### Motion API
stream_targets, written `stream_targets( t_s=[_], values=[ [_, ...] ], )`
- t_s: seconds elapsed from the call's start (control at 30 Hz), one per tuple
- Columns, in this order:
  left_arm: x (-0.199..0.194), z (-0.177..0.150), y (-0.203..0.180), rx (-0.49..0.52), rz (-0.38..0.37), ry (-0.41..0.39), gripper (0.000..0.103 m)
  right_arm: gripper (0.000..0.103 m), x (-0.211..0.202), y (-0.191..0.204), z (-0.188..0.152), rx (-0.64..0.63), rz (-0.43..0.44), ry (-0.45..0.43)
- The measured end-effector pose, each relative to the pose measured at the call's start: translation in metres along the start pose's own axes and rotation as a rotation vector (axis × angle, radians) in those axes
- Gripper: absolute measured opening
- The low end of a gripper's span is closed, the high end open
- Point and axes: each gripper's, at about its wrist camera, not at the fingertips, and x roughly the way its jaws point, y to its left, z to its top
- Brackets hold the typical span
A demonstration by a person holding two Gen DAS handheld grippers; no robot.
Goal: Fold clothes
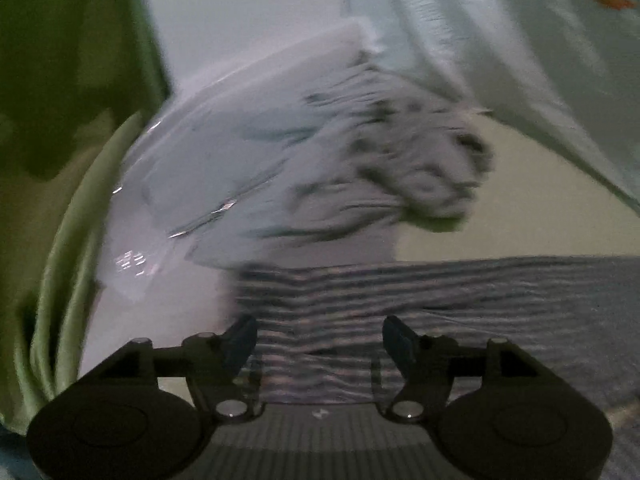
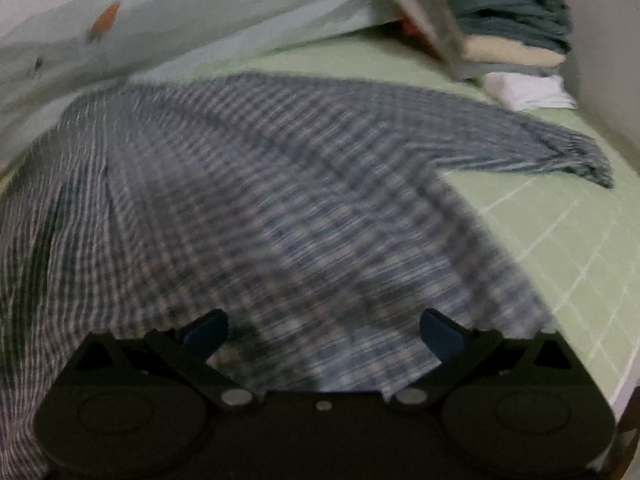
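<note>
A blue and white checked shirt (image 2: 280,200) lies spread on a pale green bed sheet (image 2: 552,232), one sleeve (image 2: 560,152) reaching to the right. My right gripper (image 2: 324,332) is open just above the shirt's near edge, with nothing pinched between its blue pads. In the left wrist view the same checked shirt (image 1: 440,300) crosses the lower picture. My left gripper (image 1: 320,340) hovers over it, open, the cloth lying beneath the fingers and free of them. The pictures are blurred.
A pale quilt or pillow (image 2: 180,12) with an orange mark lies behind the shirt. Folded clothes (image 2: 516,36) are stacked at the back right. A plastic-wrapped pale bundle (image 1: 224,168), a crumpled patterned cloth (image 1: 420,160) and a green curtain (image 1: 68,120) show in the left wrist view.
</note>
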Motion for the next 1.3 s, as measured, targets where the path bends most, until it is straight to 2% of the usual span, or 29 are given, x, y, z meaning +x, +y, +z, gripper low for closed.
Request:
stream_targets(
  t_s=[0.13, 0.23, 0.4, 0.5, 0.53, 0.57, 0.6, 0.63, 0.67, 0.73, 0.77, 0.83, 0.9, 0.93, 0.97, 1.0, 1.07, 1.13, 1.2, 1.3],
  values=[
    [-0.023, -0.024, -0.026, 0.067, -0.147, 0.020, 0.071, 0.103, -0.010, -0.035, 0.004, 0.050, -0.019, -0.039],
    [-0.040, -0.052, -0.048, 0.120, -0.238, 0.067, 0.071, 0.102, -0.009, -0.060, 0.008, 0.045, -0.050, -0.021],
    [-0.067, -0.098, -0.078, 0.132, -0.311, 0.138, 0.071, 0.090, -0.005, -0.081, 0.010, 0.016, -0.019, 0.006],
    [-0.079, -0.120, -0.092, 0.142, -0.322, 0.172, 0.071, 0.065, 0.003, -0.087, 0.008, -0.024, 0.014, 0.050],
    [-0.084, -0.127, -0.096, 0.148, -0.321, 0.179, 0.071, 0.060, 0.003, -0.087, 0.007, -0.040, 0.023, 0.040],
    [-0.088, -0.133, -0.100, 0.156, -0.318, 0.184, 0.071, 0.047, 0.003, -0.089, 0.008, -0.057, 0.056, 0.032],
    [-0.091, -0.137, -0.103, 0.165, -0.313, 0.186, 0.071, 0.025, 0.002, -0.090, 0.009, -0.074, 0.088, 0.026],
    [-0.094, -0.140, -0.106, 0.171, -0.304, 0.184, 0.071, 0.010, 0.004, -0.090, 0.011, -0.097, 0.120, 0.028],
    [-0.097, -0.143, -0.108, 0.174, -0.292, 0.182, 0.071, 0.002, 0.006, -0.090, 0.013, -0.129, 0.146, 0.034],
    [-0.103, -0.144, -0.109, 0.173, -0.268, 0.173, 0.071, 0.002, 0.006, -0.091, 0.016, -0.188, 0.142, 0.006],
    [-0.106, -0.144, -0.109, 0.171, -0.256, 0.168, 0.071, 0.002, 0.008, -0.097, 0.020, -0.158, 0.127, -0.002],
    [-0.110, -0.141, -0.105, 0.159, -0.234, 0.150, 0.071, 0.002, 0.011, -0.108, 0.027, -0.100, 0.099, -0.015],
    [-0.110, -0.138, -0.100, 0.141, -0.208, 0.146, 0.071, 0.010, 0.015, -0.110, 0.030, -0.085, 0.085, 0.007],
    [-0.109, -0.136, -0.097, 0.131, -0.195, 0.145, 0.073, 0.032, 0.016, -0.104, 0.029, -0.119, 0.061, 0.019],
    [-0.107, -0.133, -0.093, 0.121, -0.177, 0.146, 0.074, 0.066, 0.017, -0.098, 0.029, -0.151, 0.037, 0.029],
    [-0.104, -0.130, -0.089, 0.109, -0.163, 0.145, 0.075, 0.085, 0.013, -0.094, 0.026, -0.167, 0.014, 0.013],
    [-0.099, -0.123, -0.078, 0.081, -0.144, 0.141, 0.075, 0.090, 0.007, -0.090, 0.022, -0.175, -0.011, -0.009],
    [-0.094, -0.117, -0.070, 0.051, -0.134, 0.135, 0.077, 0.102, 0.002, -0.085, 0.020, -0.170, -0.017, -0.020],
    [-0.089, -0.109, -0.061, 0.034, -0.122, 0.126, 0.081, 0.103, -0.003, -0.076, 0.016, -0.171, -0.023, -0.028],
    [-0.074, -0.091, -0.051, 0.032, -0.092, 0.118, 0.082, 0.103, -0.008, -0.055, 0.011, -0.193, -0.032, -0.032]
  ],
)
